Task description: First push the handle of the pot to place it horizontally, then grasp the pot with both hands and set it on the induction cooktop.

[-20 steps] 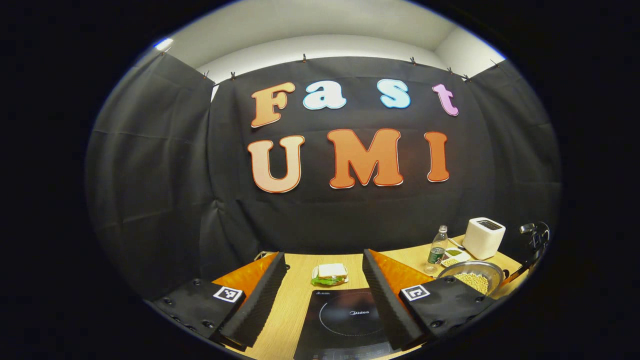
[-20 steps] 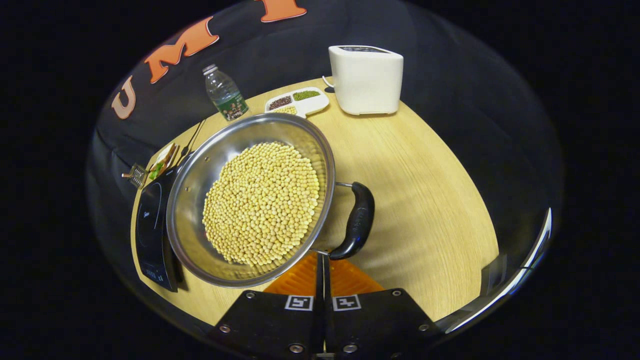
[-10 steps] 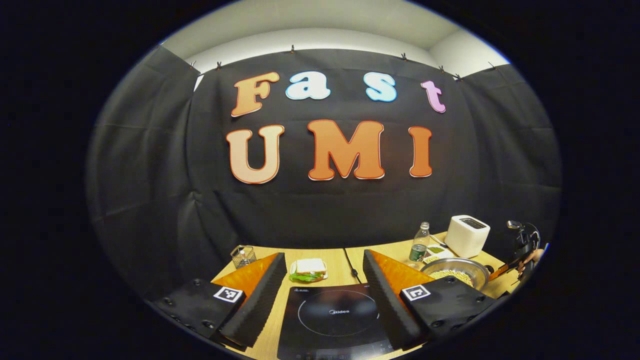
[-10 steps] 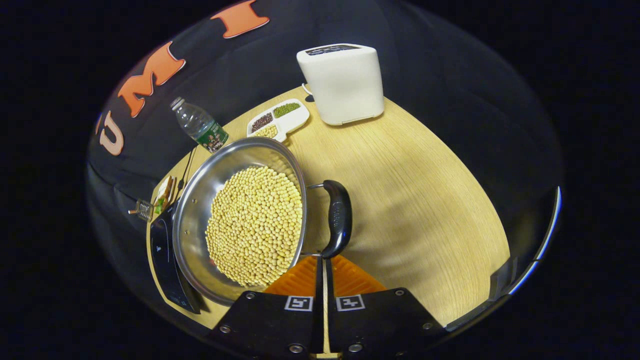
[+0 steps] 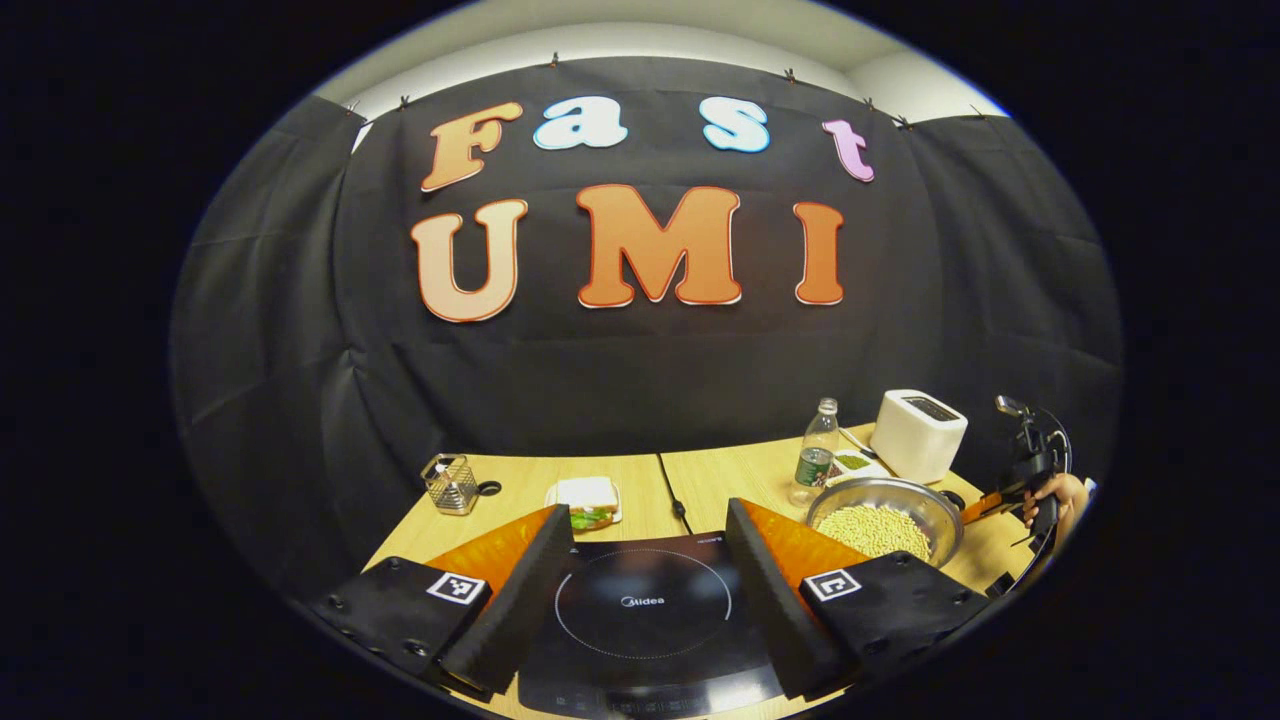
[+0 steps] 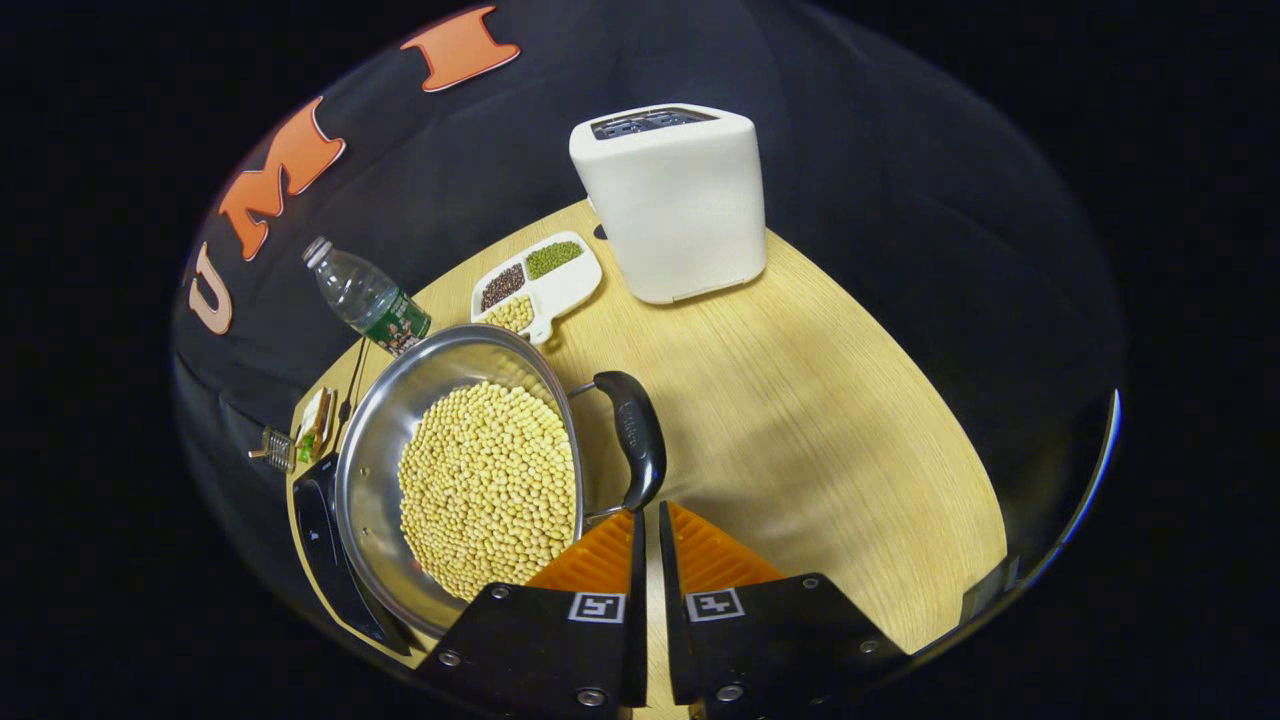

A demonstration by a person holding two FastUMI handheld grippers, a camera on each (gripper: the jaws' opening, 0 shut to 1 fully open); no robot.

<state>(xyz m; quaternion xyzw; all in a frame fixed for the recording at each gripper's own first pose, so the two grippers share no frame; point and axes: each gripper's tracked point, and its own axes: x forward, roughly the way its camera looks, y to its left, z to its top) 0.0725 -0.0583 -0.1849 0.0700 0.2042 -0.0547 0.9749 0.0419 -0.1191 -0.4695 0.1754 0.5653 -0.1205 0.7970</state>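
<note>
A steel pot full of pale beans stands on the wooden table. Its black handle juts toward me. My right gripper sits just behind the handle's near end, its fingers a narrow slit apart with nothing between them. Left of the pot lies the black induction cooktop. In the left gripper view the cooktop lies right below my left gripper, which is wide open and holds nothing. The pot is off to its right, with the right gripper and a hand beyond it.
A white toaster, a divided dish of grains and a water bottle stand behind the pot. A sandwich on a plate, a wire basket and the cooktop's cable lie at the back of the table.
My right gripper has drawn back from the pot and its fingers have parted slightly. The left gripper view has dropped and swung left, with more of the cooktop now between its fingers.
</note>
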